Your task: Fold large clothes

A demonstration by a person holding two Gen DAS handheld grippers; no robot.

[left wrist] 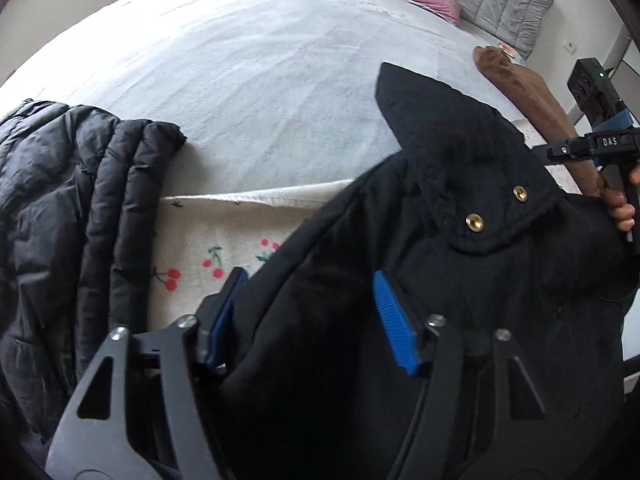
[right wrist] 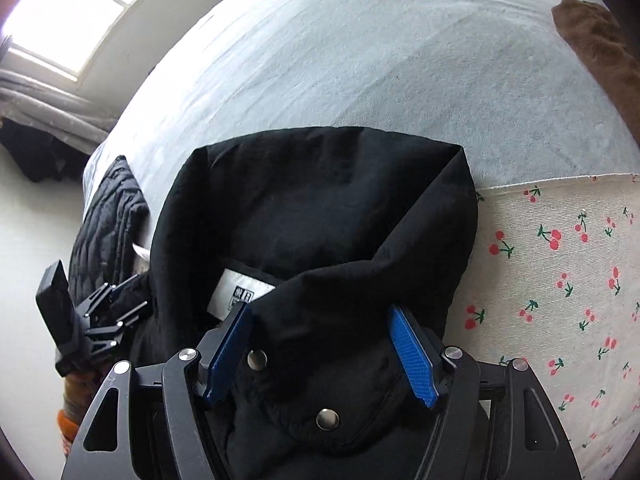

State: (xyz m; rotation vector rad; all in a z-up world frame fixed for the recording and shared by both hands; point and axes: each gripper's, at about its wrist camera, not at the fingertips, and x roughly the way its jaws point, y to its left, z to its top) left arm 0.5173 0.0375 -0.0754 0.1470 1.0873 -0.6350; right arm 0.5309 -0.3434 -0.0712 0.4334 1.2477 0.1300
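Left gripper (left wrist: pixel 308 316) jaws spread wide, right gripper (right wrist: pixel 320 344) likewise spread, both level

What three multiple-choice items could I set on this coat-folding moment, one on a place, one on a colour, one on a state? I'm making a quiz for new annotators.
1. Where does the quilted puffer jacket lie, seen from the left wrist camera?
A. left of the black coat
B. on the pillows
C. on top of the brown garment

2. What colour are the fruits printed on the white cloth?
A. blue
B. red
C. yellow

3. How do the right gripper jaws stand?
A. shut flat together
B. apart, with coat fabric between them
C. out of view

Answers:
1 A: the puffer jacket sits at the left edge, the black coat to its right.
2 B: red cherries with green stems.
3 B: the blue fingers stand apart, with coat fabric lying between.
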